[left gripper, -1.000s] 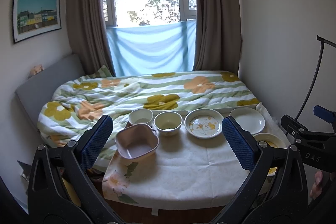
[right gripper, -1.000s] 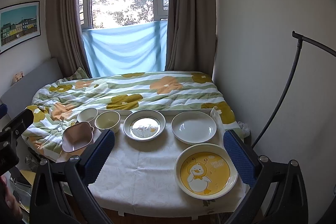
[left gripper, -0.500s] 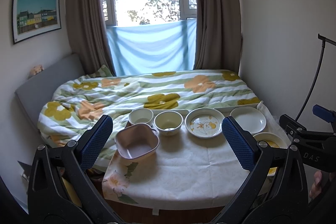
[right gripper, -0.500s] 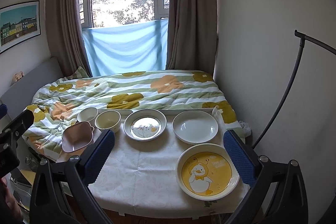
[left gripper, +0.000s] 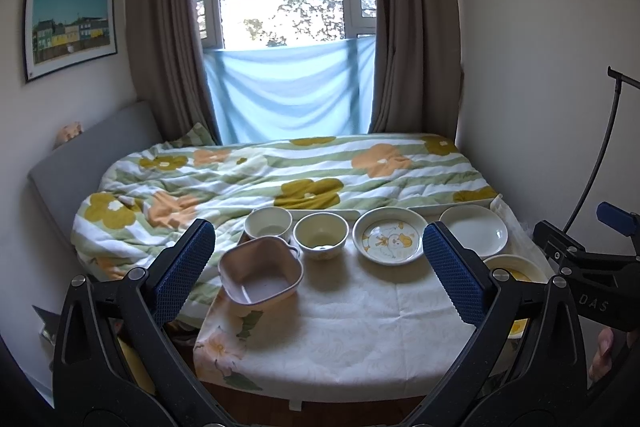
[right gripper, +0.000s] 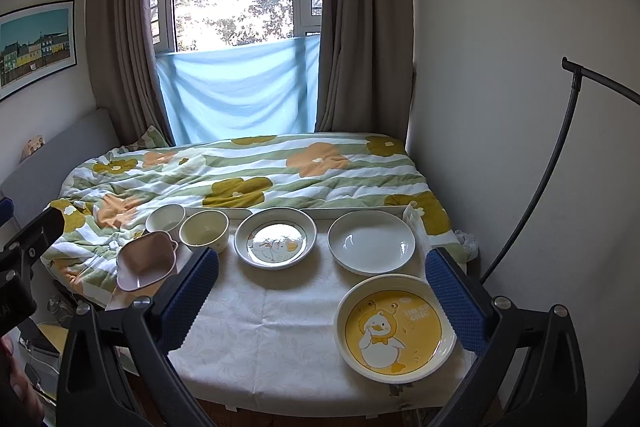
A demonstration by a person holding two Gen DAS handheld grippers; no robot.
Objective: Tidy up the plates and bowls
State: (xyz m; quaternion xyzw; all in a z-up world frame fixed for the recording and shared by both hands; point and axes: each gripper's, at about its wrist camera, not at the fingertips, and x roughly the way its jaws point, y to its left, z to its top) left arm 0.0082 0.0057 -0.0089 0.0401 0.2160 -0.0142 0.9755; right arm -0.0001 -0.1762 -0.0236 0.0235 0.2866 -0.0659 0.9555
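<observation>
Six dishes sit on the cloth-covered table [left gripper: 340, 323], none stacked, so my reading is that organizing has not started and this is the approach step. In the left wrist view, the left gripper [left gripper: 318, 267] hangs above the near edge of the table, its jaws spread wide and holding nothing. The pink square bowl [left gripper: 260, 275] lies nearest, at the left edge, with the white bowl [left gripper: 268, 223] and the cream bowl [left gripper: 321, 235] just behind it. To their right come the duck plate [left gripper: 390, 235] and the white plate [left gripper: 474, 230].

In the right wrist view, the right gripper [right gripper: 322, 297] likewise hovers short of the dishes, jaws spread and empty. The yellow duck plate [right gripper: 394, 329] lies close in front at the right, the plain white one [right gripper: 371, 241] just behind it, and the grey-rimmed duck plate [right gripper: 275, 237] to the left.

The likely next move is to lower one gripper onto a rim. The shallow plates call for a thin edge pinch; the bowls offer taller walls for nesting.
</observation>
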